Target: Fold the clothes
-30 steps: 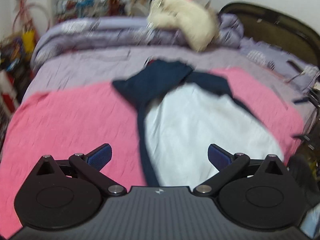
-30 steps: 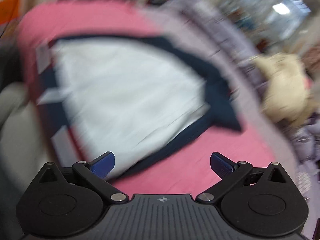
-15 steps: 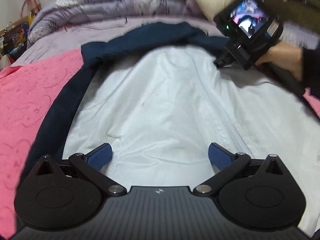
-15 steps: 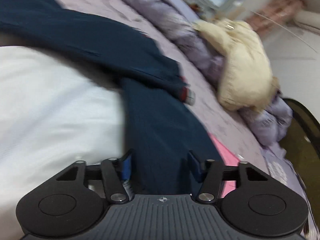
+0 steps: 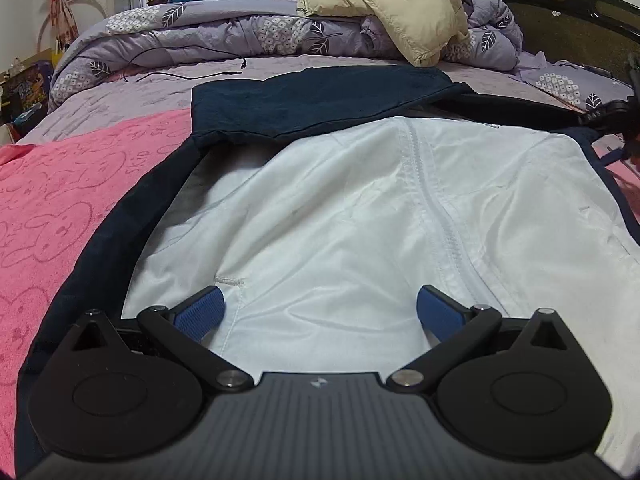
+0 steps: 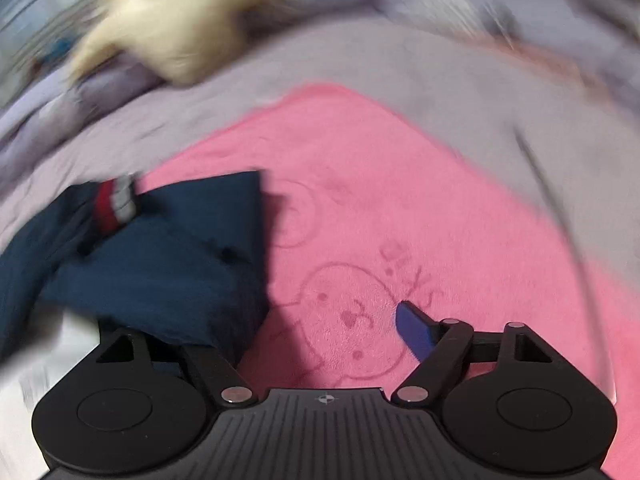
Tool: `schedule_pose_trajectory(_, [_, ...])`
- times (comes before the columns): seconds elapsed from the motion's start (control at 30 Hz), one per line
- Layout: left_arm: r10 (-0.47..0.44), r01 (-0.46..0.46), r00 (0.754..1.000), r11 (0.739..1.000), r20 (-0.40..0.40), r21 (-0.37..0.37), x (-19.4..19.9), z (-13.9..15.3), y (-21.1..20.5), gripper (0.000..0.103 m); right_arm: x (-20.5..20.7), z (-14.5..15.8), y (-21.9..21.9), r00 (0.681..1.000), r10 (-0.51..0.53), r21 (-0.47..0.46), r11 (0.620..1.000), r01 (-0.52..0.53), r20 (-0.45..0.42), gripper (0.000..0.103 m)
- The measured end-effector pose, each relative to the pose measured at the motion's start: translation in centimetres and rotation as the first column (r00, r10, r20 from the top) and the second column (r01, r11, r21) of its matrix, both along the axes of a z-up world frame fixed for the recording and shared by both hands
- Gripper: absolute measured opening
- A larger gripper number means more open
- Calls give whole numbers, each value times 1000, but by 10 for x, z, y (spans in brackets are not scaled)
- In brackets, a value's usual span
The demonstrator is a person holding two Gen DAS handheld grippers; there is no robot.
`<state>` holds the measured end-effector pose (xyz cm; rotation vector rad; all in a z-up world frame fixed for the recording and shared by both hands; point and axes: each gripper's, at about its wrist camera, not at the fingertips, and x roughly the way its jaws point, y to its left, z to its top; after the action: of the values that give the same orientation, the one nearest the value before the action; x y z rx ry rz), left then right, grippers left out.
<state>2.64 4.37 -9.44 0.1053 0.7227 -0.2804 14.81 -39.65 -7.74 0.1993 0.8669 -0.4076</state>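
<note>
A navy jacket with a white lining (image 5: pixel 360 208) lies open, lining up, on a pink towel (image 5: pixel 60 200) on the bed. A navy sleeve (image 5: pixel 320 100) is folded across its far end. My left gripper (image 5: pixel 318 308) is open and empty, low over the near edge of the lining. In the blurred right wrist view my right gripper (image 6: pixel 320 328) is open. A navy sleeve with a red and grey cuff (image 6: pixel 160 248) lies by its left side and hides the left finger. The right finger (image 6: pixel 416 332) is over the pink towel (image 6: pixel 420 220).
A lilac quilt (image 5: pixel 240 40) and a cream puffy coat (image 5: pixel 384 4) are heaped at the far side of the bed. A thin black cable (image 5: pixel 188 74) lies on the lilac sheet. A dark headboard (image 5: pixel 560 28) stands at the right.
My right gripper has opened, let go of the navy fabric and swung right over the pink towel. It has left the middle of the left wrist view. My left gripper has barely moved.
</note>
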Motion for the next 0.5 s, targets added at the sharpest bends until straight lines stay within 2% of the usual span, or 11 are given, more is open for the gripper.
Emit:
schedule_pose_trajectory(0.03, [1,-1,1000,1000,0,0,0,0,0,103,-3,8,18,997,75,-130,989,-77,-21,79])
schedule_pose_trajectory(0.07, [1,-1,1000,1000,1,1,0,0,0,103,-6,14,38,989,145,-246,958,-148,-31,79])
schedule_pose_trajectory(0.1, [2,-2,1000,1000,1,0,0,0,0,103,-9,18,58,976,213,-353,911,-213,-40,79])
schedule_pose_trajectory(0.13, [2,-2,1000,1000,2,0,-1,0,0,103,-12,22,79,959,278,-455,848,-272,-56,79])
schedule_pose_trajectory(0.2, [2,-2,1000,1000,4,0,-1,0,0,103,-18,30,120,911,397,-636,677,-371,-110,79])
schedule_pose_trajectory(0.23, [3,-3,1000,1000,4,-1,-2,1,-1,103,-16,36,136,897,428,-671,634,-386,-111,79])
schedule_pose_trajectory(0.27, [4,-4,1000,1000,5,-1,-2,1,-2,103,-13,41,150,888,449,-683,619,-388,-97,79])
schedule_pose_trajectory(0.3, [4,-4,1000,1000,5,-1,-2,1,-2,103,-8,50,160,887,458,-678,634,-373,-60,80])
schedule_pose_trajectory(0.4, [5,-5,1000,1000,7,-4,-2,1,-2,103,6,86,172,892,441,-523,786,-329,100,92])
schedule_pose_trajectory(0.47, [5,-5,1000,1000,11,-8,-3,0,-1,103,11,107,164,904,371,-362,889,-280,212,93])
schedule_pose_trajectory(0.5, [6,-6,1000,1000,14,-10,-4,-1,-1,103,12,115,158,906,331,-227,934,-275,263,93])
